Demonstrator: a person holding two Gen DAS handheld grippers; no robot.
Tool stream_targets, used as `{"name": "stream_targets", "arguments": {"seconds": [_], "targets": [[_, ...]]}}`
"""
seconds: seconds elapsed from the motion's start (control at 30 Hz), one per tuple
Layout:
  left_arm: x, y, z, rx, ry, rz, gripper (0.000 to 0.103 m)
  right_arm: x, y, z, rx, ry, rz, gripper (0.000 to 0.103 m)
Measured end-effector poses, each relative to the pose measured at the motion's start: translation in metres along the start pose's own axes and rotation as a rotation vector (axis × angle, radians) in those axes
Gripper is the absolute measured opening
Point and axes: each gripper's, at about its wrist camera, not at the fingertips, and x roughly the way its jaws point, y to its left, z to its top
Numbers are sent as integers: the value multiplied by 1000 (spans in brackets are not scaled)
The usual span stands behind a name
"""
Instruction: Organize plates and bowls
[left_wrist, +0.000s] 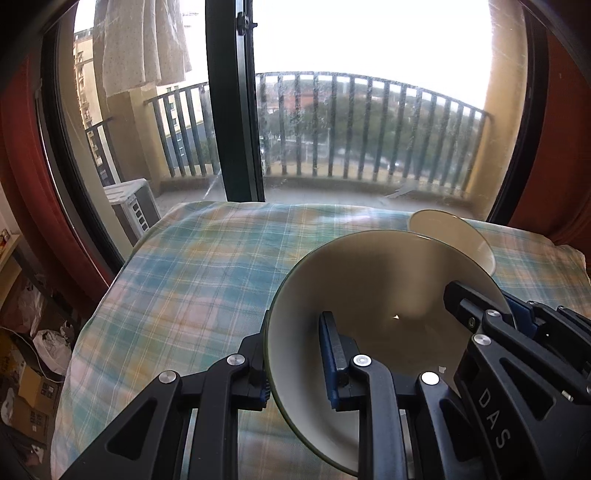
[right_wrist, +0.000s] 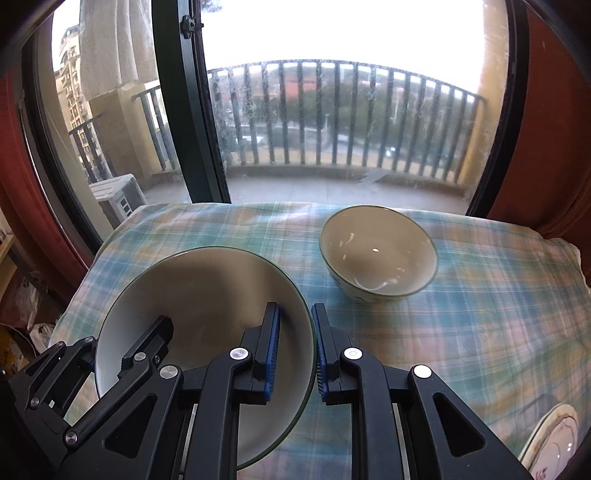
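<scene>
Left wrist view: the left gripper (left_wrist: 295, 363) is clenched on the near-left rim of a big bowl (left_wrist: 384, 280), one black finger outside the wall and the blue ribbed pad (left_wrist: 330, 363) inside it. That bowl is round, smooth and glazed cream, with a thin dark line along its lip, and it sits tilted toward the camera. From the right side a second black tool reaches over the opposite rim. Beyond it, farther right, a small bowl (left_wrist: 452, 232) shows partly behind the big one. Both are over a soft, wrinkled plaid cloth (left_wrist: 192, 280) in blue, green and peach. Right wrist view: the right gripper (right_wrist: 295, 356) is closed on the big bowl's (right_wrist: 207, 295) right rim, thin wall pinched between two blue ribbed pads, the bowl lying left of and ahead of the jaws. The left gripper (right_wrist: 147, 338) hooks the far-left rim. Ahead and right of the tool, well apart from it, the small bowl (right_wrist: 378, 254) stands upright on the cloth (right_wrist: 461, 314), deep and glossy, with a faint pattern near its foot. At the near right edge lies a plate (right_wrist: 554, 439) with a scalloped, flowered rim.
</scene>
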Motion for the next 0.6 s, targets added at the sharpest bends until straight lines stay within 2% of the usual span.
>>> {"name": "stream_targets", "arguments": {"seconds": [0.6], "targets": [[-96, -56, -47, 32, -76, -10, 20, -111, -61, -58, 0, -83, 3, 21]]}}
